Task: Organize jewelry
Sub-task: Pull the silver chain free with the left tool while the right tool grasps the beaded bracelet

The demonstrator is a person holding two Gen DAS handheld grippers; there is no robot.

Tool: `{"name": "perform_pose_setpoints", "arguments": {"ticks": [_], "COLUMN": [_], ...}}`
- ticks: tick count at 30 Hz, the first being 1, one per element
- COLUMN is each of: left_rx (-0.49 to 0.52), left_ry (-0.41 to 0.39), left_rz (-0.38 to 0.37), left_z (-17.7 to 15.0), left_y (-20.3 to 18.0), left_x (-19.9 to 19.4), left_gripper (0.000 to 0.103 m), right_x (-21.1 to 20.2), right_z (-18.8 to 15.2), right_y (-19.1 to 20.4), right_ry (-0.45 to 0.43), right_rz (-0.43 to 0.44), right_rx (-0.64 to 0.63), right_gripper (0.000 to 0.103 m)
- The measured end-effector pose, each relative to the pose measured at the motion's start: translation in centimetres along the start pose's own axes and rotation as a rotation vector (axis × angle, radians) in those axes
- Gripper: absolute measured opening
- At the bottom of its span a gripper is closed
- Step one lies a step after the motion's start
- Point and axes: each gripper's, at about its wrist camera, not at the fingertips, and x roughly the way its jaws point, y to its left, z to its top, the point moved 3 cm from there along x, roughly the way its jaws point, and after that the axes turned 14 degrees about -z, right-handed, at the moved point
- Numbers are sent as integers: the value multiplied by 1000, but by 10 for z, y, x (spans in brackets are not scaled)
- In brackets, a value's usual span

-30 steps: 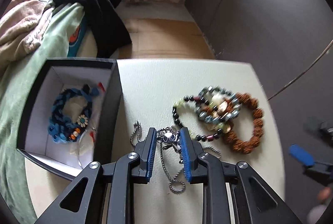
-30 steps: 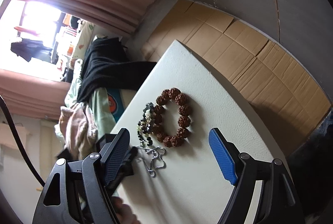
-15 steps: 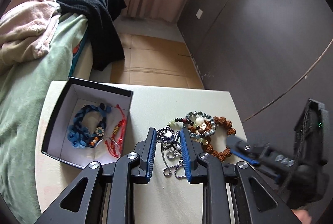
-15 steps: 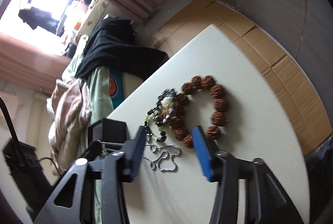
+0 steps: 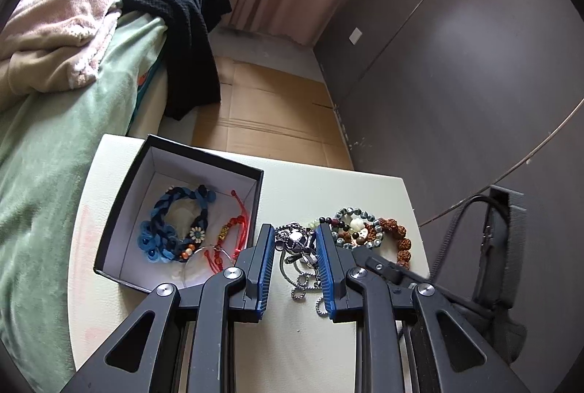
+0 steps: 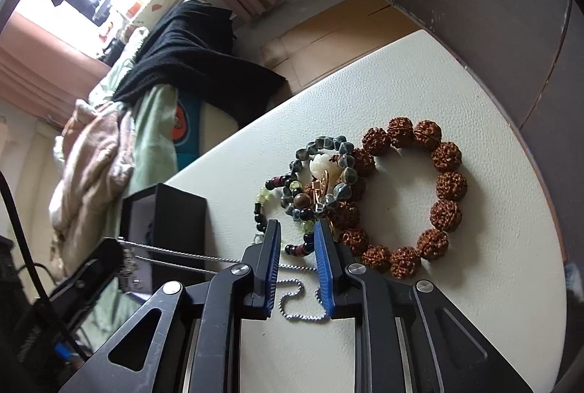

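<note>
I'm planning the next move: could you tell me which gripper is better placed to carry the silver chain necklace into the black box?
Left. The left gripper is clamped on the silver chain necklace beside the black box; the right gripper sits near the beaded bracelets.

The left hand-held gripper (image 5: 295, 248) covers part of the silver chain necklace (image 5: 296, 243). The right hand-held gripper (image 6: 297, 248) hides part of the mixed-bead bracelet (image 6: 321, 174). The black box (image 6: 164, 214) interior cannot be seen from the right wrist.
</note>
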Motion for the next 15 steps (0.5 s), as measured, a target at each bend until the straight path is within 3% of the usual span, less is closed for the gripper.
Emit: {"name": "perform_pose_setpoints", "arguments": {"ticks": [4,8,15], "left_rx": [-12,-7,41], "left_ry": [-7,-25,-104], "left_rz": [-13,-35,-83], "left_z": [2,6,17], "left_y": [4,1,-23], "left_x": [-5,-15,-51], "left_gripper": [24,24,24], "right_x": [5,9,-23], "right_z": [-1,-1,0], "right_y": [7,10,2], "right_ry": [-18,-29,-66], "right_rz": [-62,-96,5], "right_rx": [-28,-53,-20], "right_gripper": [20,10,10]}}
